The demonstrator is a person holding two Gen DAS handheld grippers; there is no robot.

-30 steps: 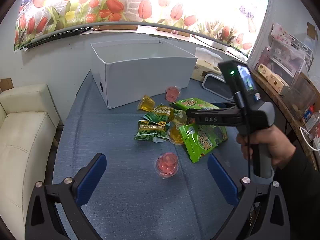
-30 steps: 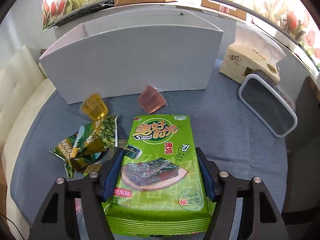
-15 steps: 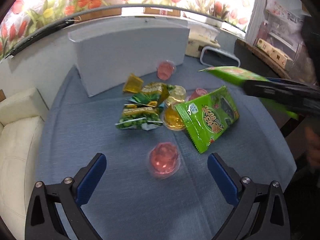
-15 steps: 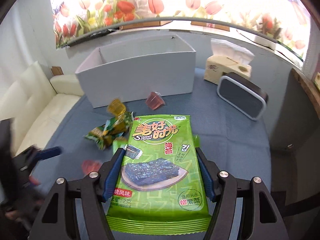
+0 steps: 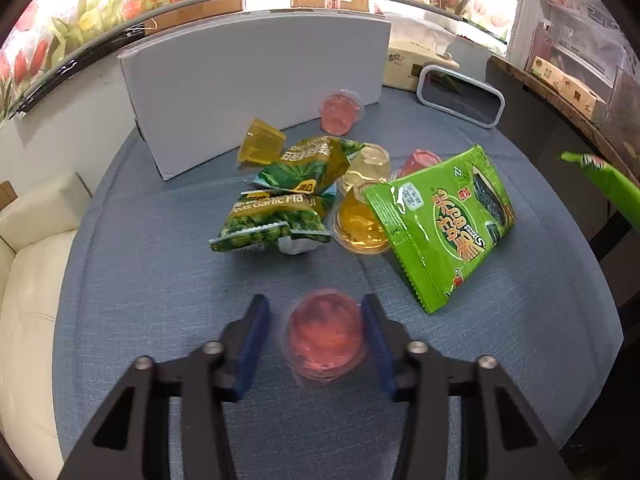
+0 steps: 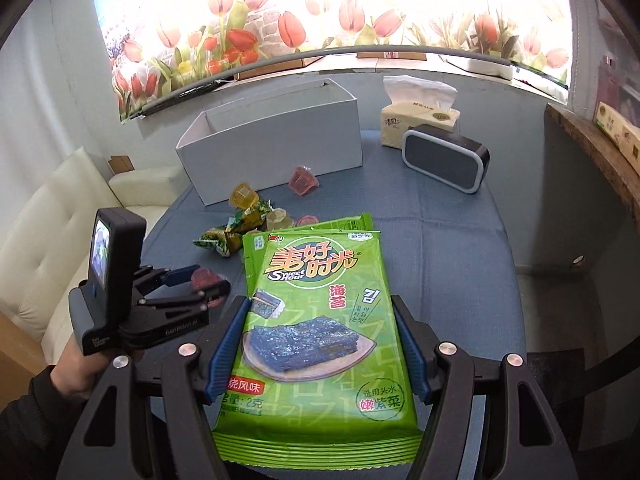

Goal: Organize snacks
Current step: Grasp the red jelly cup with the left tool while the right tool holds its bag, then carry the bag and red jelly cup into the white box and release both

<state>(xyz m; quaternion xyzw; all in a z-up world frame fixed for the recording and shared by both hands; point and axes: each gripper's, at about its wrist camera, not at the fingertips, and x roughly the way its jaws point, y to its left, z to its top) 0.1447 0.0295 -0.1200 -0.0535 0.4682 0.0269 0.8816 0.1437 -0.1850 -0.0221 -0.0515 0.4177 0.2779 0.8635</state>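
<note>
**Pink jelly cup sits between the left fingers, not yet pinched**

The pink jelly cup [image 5: 324, 334] stands on the blue-grey surface [image 5: 160, 288] in the lower middle of the left wrist view, squarely between the two blue pads of the left gripper [image 5: 316, 340]. The pad on the frame's right appears to touch or nearly touch the cup's rim; the pad on the left stands a little apart from it, so the fingers are parted around the cup rather than clamped on it. The cup is round, so no long axis matters; it lies straight ahead along the fingers, and the left gripper is plainly the nearer one.

Above it in that frame lies the loose pile: two green pea packets [image 5: 276, 216], yellow jelly cups [image 5: 360, 224], and a green seaweed packet [image 5: 444, 220] slanting toward the lower right. The open white box [image 5: 256, 80], the likely destination, stands behind the pile in the upper middle.

The right gripper [image 6: 316, 344] is clenched on another seaweed packet [image 6: 320, 320], held lengthwise along the fingers, above the surface and well short of the box.
</note>
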